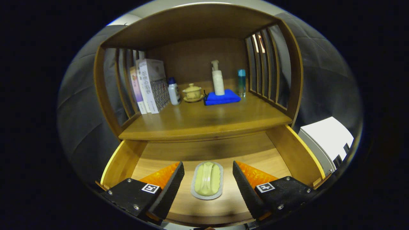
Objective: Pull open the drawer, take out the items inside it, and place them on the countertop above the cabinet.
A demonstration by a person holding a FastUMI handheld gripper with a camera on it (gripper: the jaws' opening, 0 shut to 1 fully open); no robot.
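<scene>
With the drawer point(297, 153) already pulled open, I am holding the gripper point(208, 183) wide above the green soap dish point(207, 180), which is lying between its fingers, not yet lifted to the countertop point(204, 123) beyond.

The tool point(208, 185) points forward and downward, its two fingers spread wide apart
</scene>
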